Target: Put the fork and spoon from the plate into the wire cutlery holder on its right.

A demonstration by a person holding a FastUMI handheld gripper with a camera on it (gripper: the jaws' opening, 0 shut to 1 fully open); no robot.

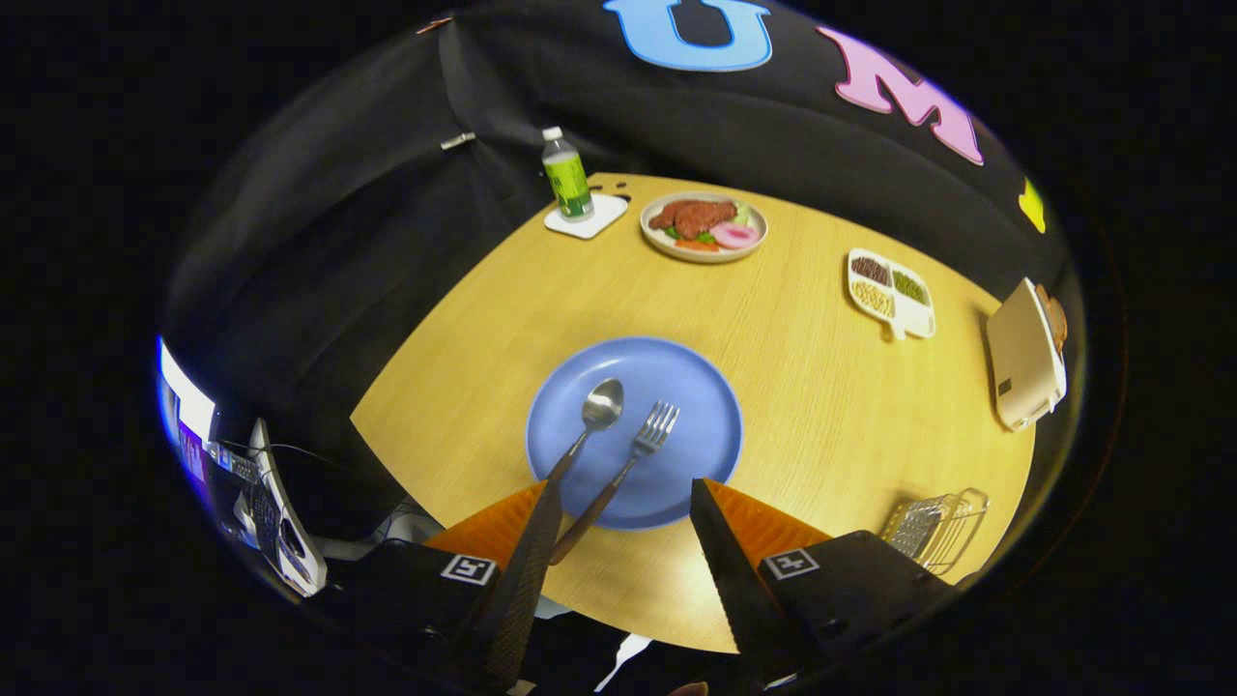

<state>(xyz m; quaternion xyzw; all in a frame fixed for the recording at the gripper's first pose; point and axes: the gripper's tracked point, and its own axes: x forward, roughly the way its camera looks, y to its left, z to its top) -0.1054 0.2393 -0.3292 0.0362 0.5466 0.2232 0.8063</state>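
A: Where are the utensils?
B: The silver metal spoon [591, 420] and silver metal fork [638, 452] lie side by side on the round blue plate [696, 387], on the light wooden surface [821, 387].
A: And the tool [623, 498]?
B: Its fingers [527, 556] stand apart, empty, over the plate's near rim, with both handles between them.
A: The holder?
B: The wire cutlery holder [935, 527] sits beyond the right finger, near the surface's edge.

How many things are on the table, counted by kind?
Cutlery: 2, spoon and fork
Plates and trays: 3, blue plate, food plate, divided tray
Bottle: 1
Coaster: 1
Wire holder: 1
Beige appliance: 1
Total: 9
The gripper is open, empty.
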